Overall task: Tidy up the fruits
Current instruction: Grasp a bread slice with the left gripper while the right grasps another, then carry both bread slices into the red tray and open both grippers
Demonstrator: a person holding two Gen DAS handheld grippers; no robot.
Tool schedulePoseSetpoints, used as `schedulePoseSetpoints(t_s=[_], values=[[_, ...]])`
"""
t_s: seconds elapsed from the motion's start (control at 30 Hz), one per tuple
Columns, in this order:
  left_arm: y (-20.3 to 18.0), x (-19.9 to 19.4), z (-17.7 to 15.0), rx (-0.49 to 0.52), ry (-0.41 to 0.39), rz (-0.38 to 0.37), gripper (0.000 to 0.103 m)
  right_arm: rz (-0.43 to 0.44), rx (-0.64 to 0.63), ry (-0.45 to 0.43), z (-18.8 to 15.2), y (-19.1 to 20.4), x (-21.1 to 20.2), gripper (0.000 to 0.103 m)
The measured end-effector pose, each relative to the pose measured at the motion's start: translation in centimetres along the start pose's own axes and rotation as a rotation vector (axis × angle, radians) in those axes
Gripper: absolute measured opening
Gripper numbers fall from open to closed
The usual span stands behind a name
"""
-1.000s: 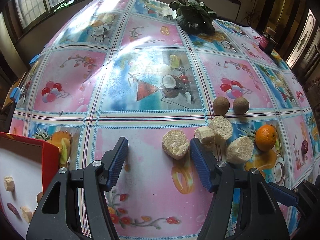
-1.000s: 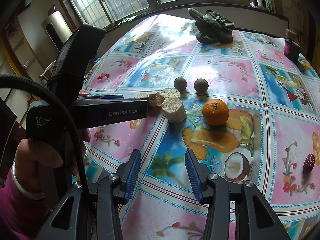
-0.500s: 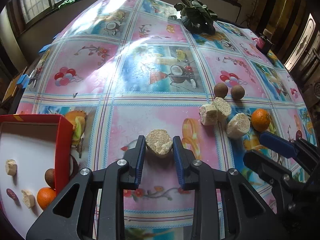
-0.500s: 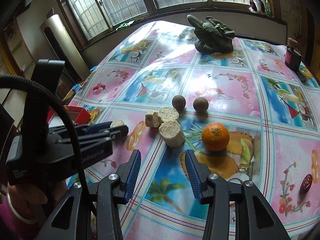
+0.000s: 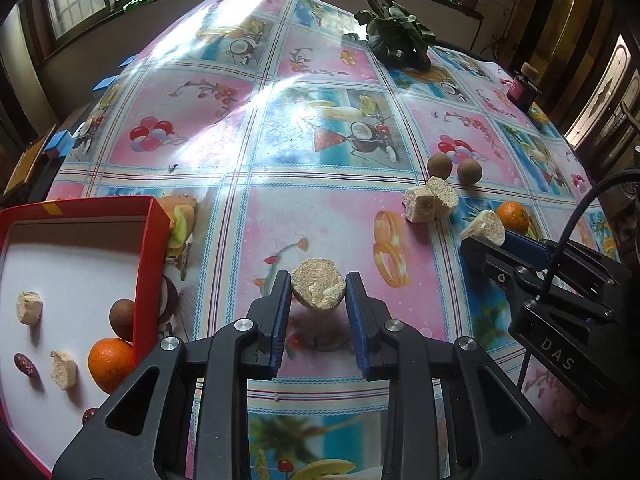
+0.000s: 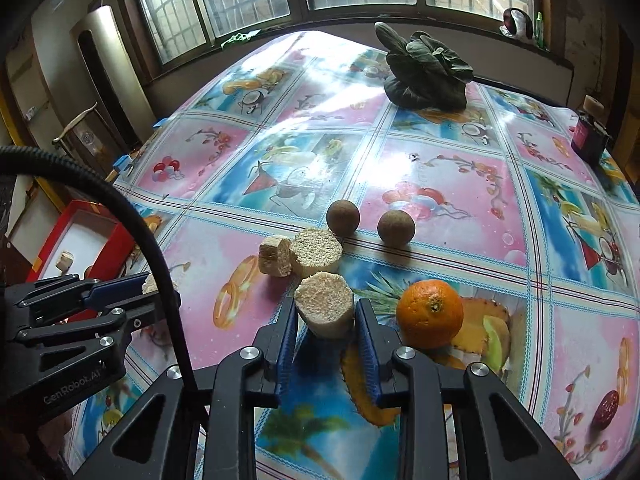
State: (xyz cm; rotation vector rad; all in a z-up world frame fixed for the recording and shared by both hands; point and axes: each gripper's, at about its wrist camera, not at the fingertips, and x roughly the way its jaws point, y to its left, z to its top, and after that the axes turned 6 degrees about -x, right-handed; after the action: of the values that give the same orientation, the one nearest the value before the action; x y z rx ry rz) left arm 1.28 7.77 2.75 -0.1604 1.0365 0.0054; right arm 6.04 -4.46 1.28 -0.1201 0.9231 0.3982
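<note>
Two pale chunks are being handled: one [image 5: 318, 289] is clamped in the left tool [image 5: 318, 300], lifted right of the red box [image 5: 149, 264] for sorting, while another [image 6: 325, 310] is straddled, seemingly ungripped, by the right tool [image 6: 325, 334] further right.

Pink-and-blue patterned tablecloth [image 5: 320, 208]

Beige chunk [image 5: 318, 289] between blue pads [image 5: 280, 320]; red, white-lined box [image 5: 150, 240] left of them, orange [image 6: 430, 314] right.
</note>
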Motion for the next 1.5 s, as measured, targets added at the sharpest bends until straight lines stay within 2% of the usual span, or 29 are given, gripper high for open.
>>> schedulePoseSetpoints(t_s=[0.5,0.97,1.5], values=[[2.1,-4.8,-3.2,-0.012,-0.044,-0.023,0.026,0.038,-0.033,-0.057,-3.3,4.1,-5.9,0.029],[6.0,-8.3,-5.9,-0.044,-0.113,0.056,0.027,0.112,-0.126,-0.065,-3.7,10.1,-7.0,0.028],[13.8,-11.1,-7.4,-0.168,-0.170,0.160,0.027,0.221,-0.284,-0.067,-2.1,18.6,-6.6,0.028]])
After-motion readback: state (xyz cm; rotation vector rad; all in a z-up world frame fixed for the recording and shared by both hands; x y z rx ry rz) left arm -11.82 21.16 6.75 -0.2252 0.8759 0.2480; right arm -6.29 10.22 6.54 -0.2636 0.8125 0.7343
